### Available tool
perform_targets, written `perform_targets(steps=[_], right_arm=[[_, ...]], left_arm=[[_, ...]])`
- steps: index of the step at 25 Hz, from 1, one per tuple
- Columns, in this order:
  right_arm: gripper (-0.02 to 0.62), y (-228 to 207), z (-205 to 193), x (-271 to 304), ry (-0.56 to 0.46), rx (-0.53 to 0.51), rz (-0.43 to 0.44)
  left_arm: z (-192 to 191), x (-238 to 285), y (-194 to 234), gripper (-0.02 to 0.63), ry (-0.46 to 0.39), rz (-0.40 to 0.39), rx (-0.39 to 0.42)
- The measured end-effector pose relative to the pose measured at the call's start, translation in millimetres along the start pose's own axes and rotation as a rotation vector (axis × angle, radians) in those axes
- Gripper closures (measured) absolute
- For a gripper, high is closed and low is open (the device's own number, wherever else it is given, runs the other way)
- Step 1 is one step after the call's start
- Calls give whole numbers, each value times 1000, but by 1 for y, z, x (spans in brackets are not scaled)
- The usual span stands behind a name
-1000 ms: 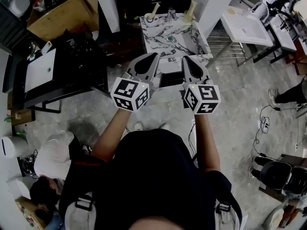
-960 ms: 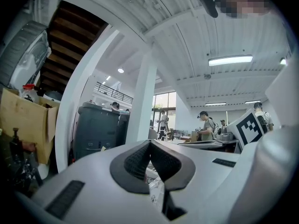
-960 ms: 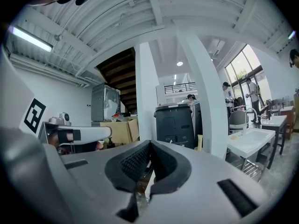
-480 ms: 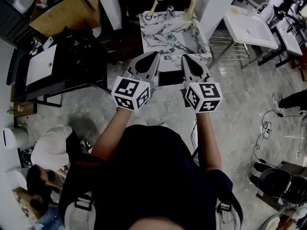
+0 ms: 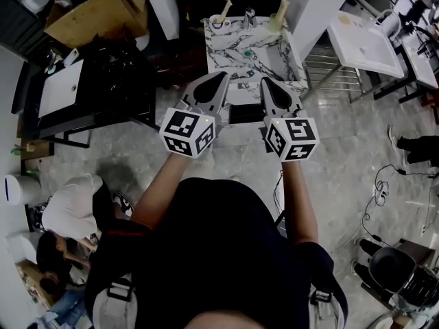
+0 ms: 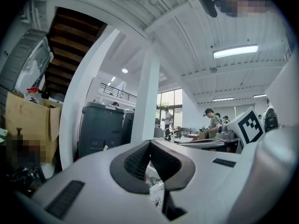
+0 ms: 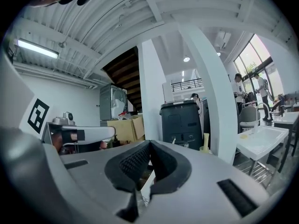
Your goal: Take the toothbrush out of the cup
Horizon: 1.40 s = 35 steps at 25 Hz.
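Workshop room: grey tiled floor [image 5: 343, 156], white pillars, cardboard box [image 5: 96, 16] at the far left. Marble-pattern counter [image 5: 260, 60] stands ahead of the person holding the grippers. Cup [image 5: 217, 25] sits at the counter's far left corner, with the toothbrush [image 5: 223, 9] in it, tilted. Small metal item [image 5: 248, 16] at mid far edge, beige upright item [image 5: 278, 16] at the far right corner, green bit [image 5: 245, 53] near the middle. White sink [image 5: 367, 43] beside the counter's right edge, black stand [image 5: 103, 81] off its left edge. Left gripper [image 5: 223, 79] and right gripper [image 5: 264, 81] are side by side over the counter's near edge, well apart from the cup. Both have fingers pressed together, nothing between. Crouching person [image 5: 68, 218] on the floor.
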State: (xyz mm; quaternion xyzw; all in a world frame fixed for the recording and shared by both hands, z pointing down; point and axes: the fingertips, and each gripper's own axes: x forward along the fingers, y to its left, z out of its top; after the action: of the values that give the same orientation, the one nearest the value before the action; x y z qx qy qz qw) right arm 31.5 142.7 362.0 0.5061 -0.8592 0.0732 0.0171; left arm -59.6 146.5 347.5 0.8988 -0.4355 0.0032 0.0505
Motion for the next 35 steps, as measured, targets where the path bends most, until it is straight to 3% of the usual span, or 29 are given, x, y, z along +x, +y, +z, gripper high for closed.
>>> perform_targets(steps=[19, 35], right_arm=[[561, -15, 24, 108, -14, -29, -5], [561, -33, 42, 203, 4, -21, -81]], left_arm=[[19, 56, 90, 597, -44, 6, 44], [34, 110, 176, 597, -28, -41, 18]])
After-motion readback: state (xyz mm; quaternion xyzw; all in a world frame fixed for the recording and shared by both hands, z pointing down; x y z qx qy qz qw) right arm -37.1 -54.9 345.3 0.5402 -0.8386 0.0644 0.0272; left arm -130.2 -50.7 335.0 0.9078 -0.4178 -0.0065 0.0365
